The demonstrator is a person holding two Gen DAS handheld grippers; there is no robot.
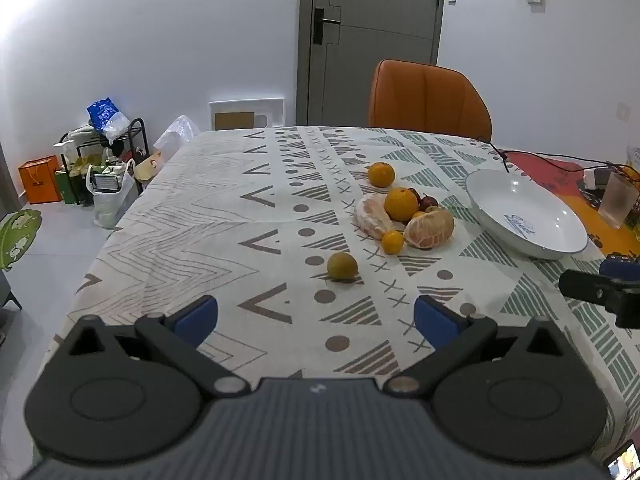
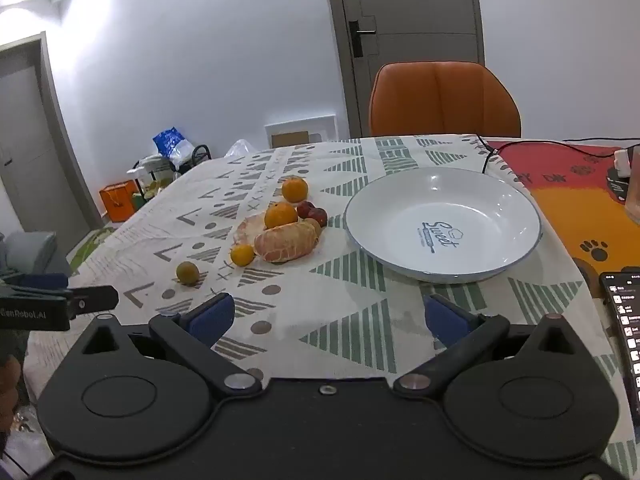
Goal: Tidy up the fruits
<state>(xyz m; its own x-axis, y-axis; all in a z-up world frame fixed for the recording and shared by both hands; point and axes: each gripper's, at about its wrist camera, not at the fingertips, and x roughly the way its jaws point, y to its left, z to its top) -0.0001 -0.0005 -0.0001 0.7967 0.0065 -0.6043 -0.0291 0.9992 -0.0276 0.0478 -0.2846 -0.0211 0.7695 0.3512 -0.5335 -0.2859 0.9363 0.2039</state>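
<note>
Fruit lies on the patterned tablecloth: a greenish-yellow round fruit point(image 1: 342, 266) nearest, a small orange point(image 1: 392, 242), a peeled pomelo piece point(image 1: 430, 227), a second peeled piece point(image 1: 372, 216), a large orange point(image 1: 401, 204), a far orange point(image 1: 381, 174) and dark red fruits point(image 1: 428, 201). A white plate point(image 1: 560, 216) stands empty to their right. My left gripper point(image 1: 316, 320) is open and empty, just short of the greenish fruit. My right gripper point(image 2: 326, 318) is open and empty, in front of the plate point(image 2: 480, 200) and right of the fruit pile point(image 2: 286, 242).
An orange chair point(image 1: 428, 98) stands behind the table. A red-orange mat point(image 2: 580, 184) with cables and a glass point(image 1: 618, 204) lies at the right. A phone point(image 2: 626, 320) lies at the right edge. Bags and a rack point(image 1: 100, 160) stand on the floor at left.
</note>
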